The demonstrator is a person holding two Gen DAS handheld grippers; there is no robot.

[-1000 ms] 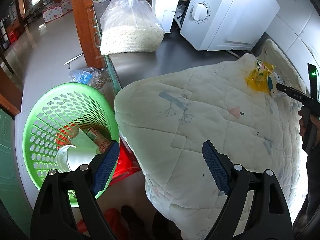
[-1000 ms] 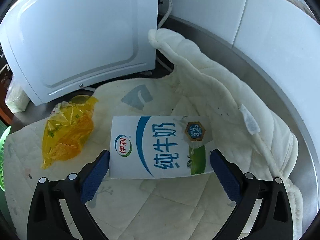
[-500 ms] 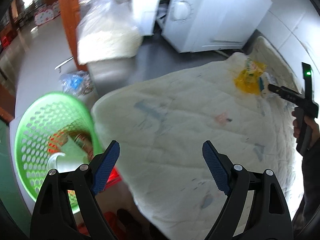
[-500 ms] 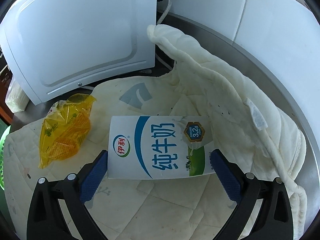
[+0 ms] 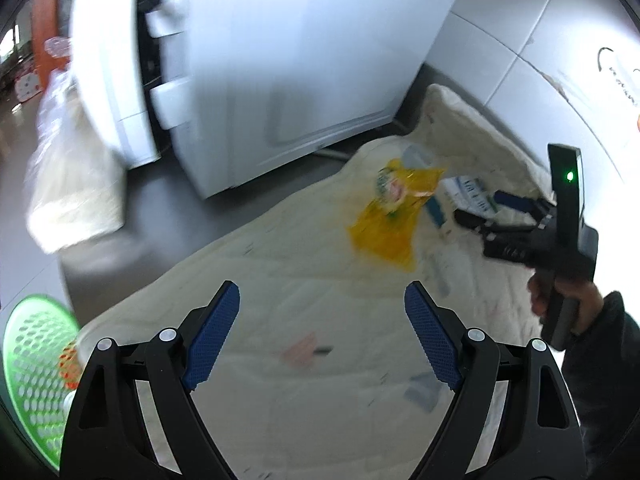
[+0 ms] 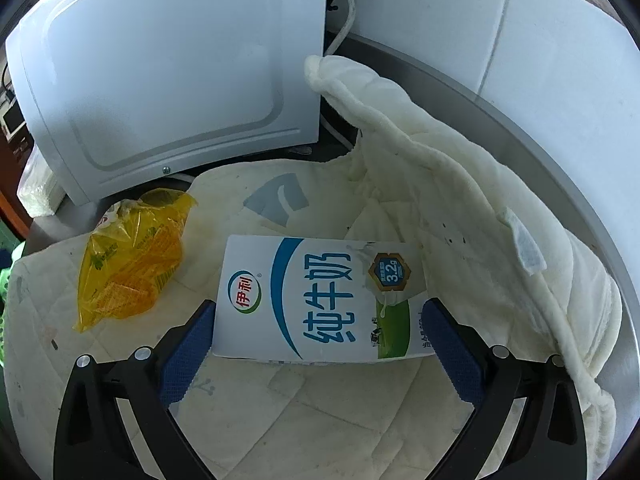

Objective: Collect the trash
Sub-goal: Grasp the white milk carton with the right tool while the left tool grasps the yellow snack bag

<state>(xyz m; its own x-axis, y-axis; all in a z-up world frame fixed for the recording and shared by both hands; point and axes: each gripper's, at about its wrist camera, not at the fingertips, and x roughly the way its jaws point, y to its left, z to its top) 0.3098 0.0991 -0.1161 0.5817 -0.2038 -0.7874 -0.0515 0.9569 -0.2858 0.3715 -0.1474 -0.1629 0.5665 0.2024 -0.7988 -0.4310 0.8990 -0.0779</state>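
Observation:
A white and blue milk carton (image 6: 320, 300) lies flat on a cream quilted blanket (image 6: 304, 420). My right gripper (image 6: 318, 338) is open, its fingers on either side of the carton's near end, close to or touching its edges. A crumpled yellow plastic wrapper (image 6: 132, 256) lies left of the carton. In the left wrist view my left gripper (image 5: 322, 336) is open and empty above the blanket (image 5: 280, 288), with the yellow wrapper (image 5: 390, 220) ahead of it and the carton (image 5: 472, 196) between the right gripper's (image 5: 476, 210) fingers. A green perforated basket (image 5: 32, 364) holding trash sits at the lower left.
A white microwave (image 5: 288, 68) stands on the grey counter (image 5: 160, 220) behind the blanket; it also shows in the right wrist view (image 6: 172, 64). A clear bag of white grains (image 5: 72, 184) sits at the left. Tiled wall (image 6: 520, 32) lies to the right.
My left gripper swung right, away from the green basket and toward the yellow wrapper. My right gripper moved forward slightly, so the carton sits deeper between its open fingers.

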